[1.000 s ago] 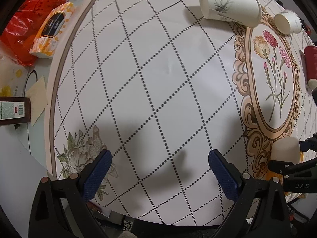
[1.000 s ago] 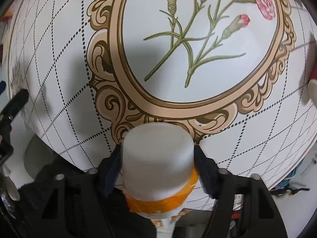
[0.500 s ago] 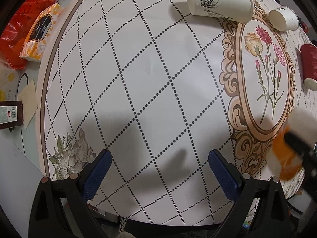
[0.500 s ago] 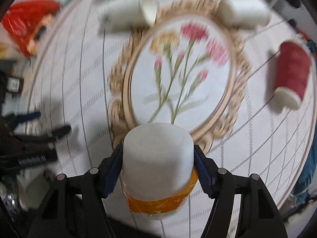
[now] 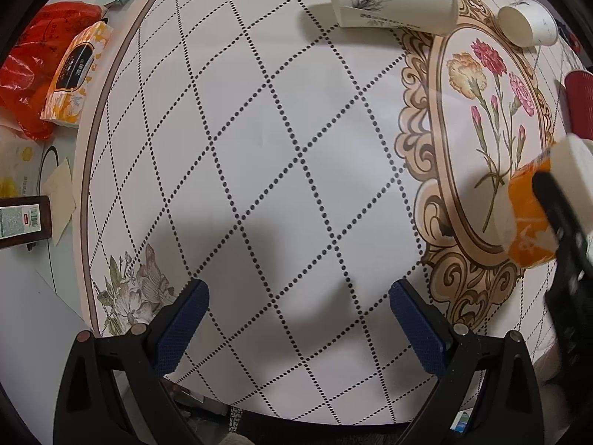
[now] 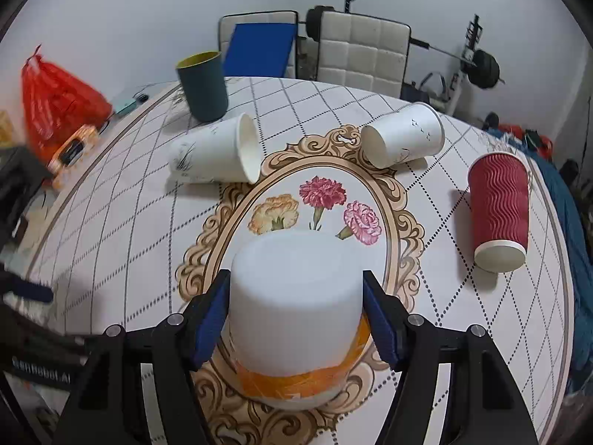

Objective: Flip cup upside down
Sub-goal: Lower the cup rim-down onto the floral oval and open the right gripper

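My right gripper [image 6: 295,313] is shut on a white cup with an orange band [image 6: 294,307], its closed base pointing away from the camera, held above the oval flower motif [image 6: 318,204] of the tablecloth. The same cup shows tilted at the right edge of the left wrist view [image 5: 537,215]. My left gripper [image 5: 298,320] is open and empty above the near part of the table.
Two white paper cups [image 6: 218,152] [image 6: 404,139] and a red ribbed cup [image 6: 498,207] lie on their sides around the motif. A dark green cup [image 6: 203,85] stands upright at the back. A red bag [image 5: 27,74] and a tissue pack [image 5: 76,74] lie at the left.
My right gripper has swung the cup up from pointing down at the table to facing across it, above the flower motif. The left gripper has stayed nearly still.
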A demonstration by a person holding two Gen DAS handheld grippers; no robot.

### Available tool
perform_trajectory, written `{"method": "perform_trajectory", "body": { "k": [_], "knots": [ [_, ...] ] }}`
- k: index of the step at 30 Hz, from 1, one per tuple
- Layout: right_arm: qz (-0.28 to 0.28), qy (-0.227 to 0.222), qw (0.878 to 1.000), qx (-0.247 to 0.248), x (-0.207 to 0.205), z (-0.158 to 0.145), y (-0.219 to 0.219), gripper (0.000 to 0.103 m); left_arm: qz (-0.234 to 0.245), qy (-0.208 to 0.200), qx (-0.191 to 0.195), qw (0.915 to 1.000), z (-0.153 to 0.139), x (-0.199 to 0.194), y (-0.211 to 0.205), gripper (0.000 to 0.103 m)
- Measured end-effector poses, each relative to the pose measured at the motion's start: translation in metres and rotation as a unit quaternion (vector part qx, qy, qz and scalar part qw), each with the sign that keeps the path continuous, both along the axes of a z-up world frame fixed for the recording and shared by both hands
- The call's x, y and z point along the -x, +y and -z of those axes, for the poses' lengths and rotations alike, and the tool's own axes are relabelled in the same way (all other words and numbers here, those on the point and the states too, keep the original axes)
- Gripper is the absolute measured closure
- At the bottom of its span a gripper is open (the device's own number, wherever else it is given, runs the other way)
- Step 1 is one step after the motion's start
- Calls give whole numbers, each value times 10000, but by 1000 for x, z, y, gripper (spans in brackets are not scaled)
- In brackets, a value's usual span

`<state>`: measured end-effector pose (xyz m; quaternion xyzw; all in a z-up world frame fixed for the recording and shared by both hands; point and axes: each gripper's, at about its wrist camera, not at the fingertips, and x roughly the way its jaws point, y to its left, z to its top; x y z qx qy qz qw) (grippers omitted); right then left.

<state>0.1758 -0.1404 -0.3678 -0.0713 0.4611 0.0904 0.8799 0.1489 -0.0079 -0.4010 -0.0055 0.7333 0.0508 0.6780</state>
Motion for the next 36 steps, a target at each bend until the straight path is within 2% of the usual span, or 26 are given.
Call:
{"method": "perform_trajectory", "body": {
  "k": [4,9,11,13,15,20,23,29,36],
  "knots": [
    [-121,160,9998,-60,10,0,-5,32,7,-65,-1,10000,-3,5,-10,3],
    [-15,611,9978,-250,13,5,-16,29,30,-226,9,9997,-15,19,-21,3],
    [75,704,9968,-361,16,1,-21,15,71,-324,20,9994,-23,20,-24,3],
    [196,821,9954,-458,19,-5,-27,11,142,-477,35,9988,-34,23,-30,3],
    [376,953,9938,-431,25,-14,-34,9,255,-660,26,9975,-48,29,-35,3],
    [1225,992,9872,-260,53,-49,-55,8,617,-1127,97,9917,-91,46,-46,3],
    [1734,1000,9798,36,75,-70,-62,7,822,-1393,243,9865,-119,60,-47,3],
    [2146,860,9725,293,116,-110,-58,7,1148,-1797,416,9761,-157,78,-43,3],
    [2327,512,9709,239,163,-168,-48,7,1321,-2173,514,9658,-207,111,-42,3]
  ]
}}
